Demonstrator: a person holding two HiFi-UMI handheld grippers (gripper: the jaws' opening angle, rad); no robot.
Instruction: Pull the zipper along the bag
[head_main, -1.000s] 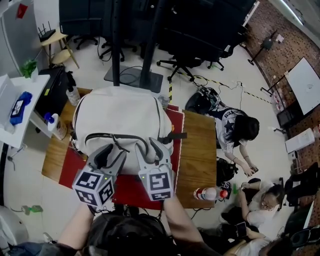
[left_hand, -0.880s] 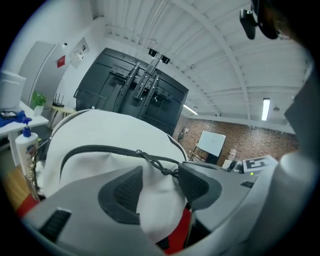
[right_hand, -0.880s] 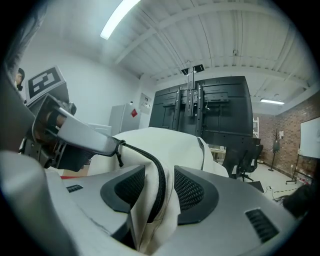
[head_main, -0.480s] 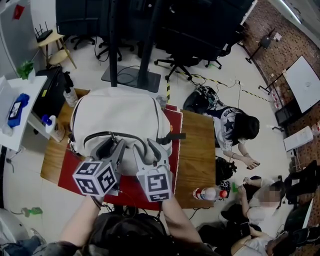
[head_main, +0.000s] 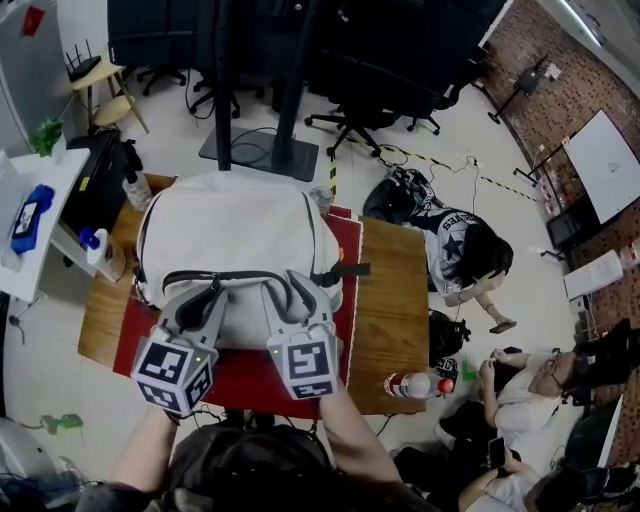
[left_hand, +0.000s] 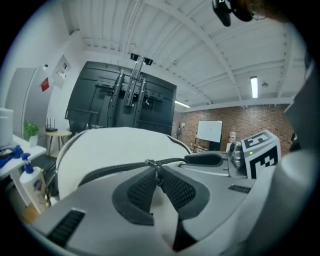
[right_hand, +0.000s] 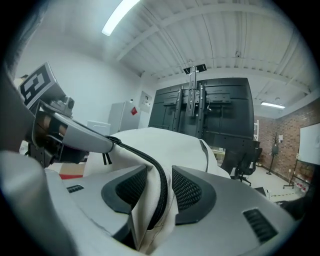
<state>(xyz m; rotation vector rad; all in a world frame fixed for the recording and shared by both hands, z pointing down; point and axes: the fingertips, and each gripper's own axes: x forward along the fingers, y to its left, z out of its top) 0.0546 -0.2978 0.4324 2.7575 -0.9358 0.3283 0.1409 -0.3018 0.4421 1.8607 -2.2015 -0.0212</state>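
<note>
A white backpack (head_main: 235, 225) lies on a red mat on the table, with a black zipper (head_main: 250, 273) running across its near side. My left gripper (head_main: 208, 292) is at the zipper's left part. In the left gripper view its jaws are closing, and its pads (left_hand: 142, 189) pinch the small zipper pull (left_hand: 156, 169). My right gripper (head_main: 287, 287) is a little to the right. In the right gripper view, the right gripper (right_hand: 161, 184) is shut on a raised fold of the backpack's fabric with the zipper (right_hand: 159, 176) running through it.
The red mat (head_main: 255, 375) covers a wooden table (head_main: 390, 300). A bottle (head_main: 415, 385) lies at the table's near right corner. Spray bottles (head_main: 135, 188) stand at the left. People sit on the floor to the right. Office chairs and a black stand (head_main: 250, 150) are behind the table.
The left gripper's jaws, spread wide a second ago, have come together on the zipper pull, and the gripper has shifted slightly left. The right gripper keeps its hold.
</note>
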